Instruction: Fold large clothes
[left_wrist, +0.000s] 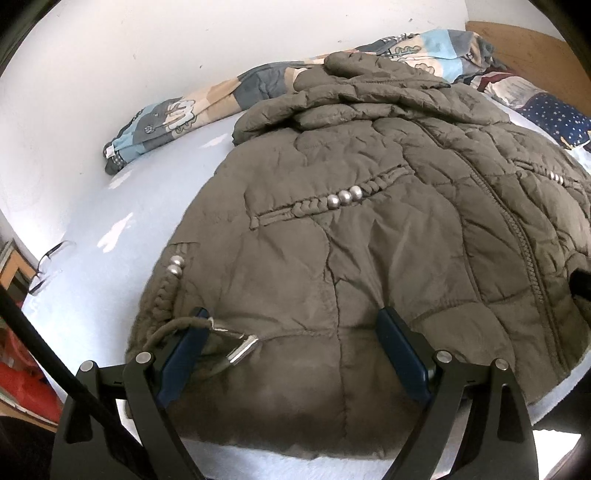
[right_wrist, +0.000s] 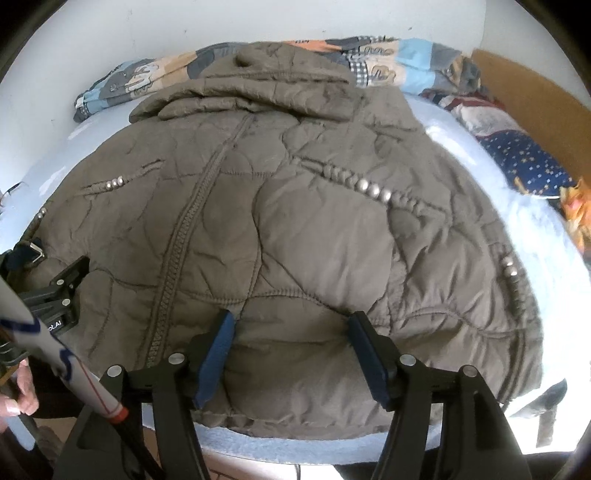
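Jacket spread front-up on bed, hood toward wall | left gripper and right gripper fingers spread apart, empty, over hem, likely poised to lift it for a fold | patterned quilt bunched along white wall

Only one scrap of lettering readable: white "ot.AI" on the black body of the left gripper, at the left edge of the right wrist view, its start cut off. Nothing else legible, the patterned quilt bearing drawings, no words.
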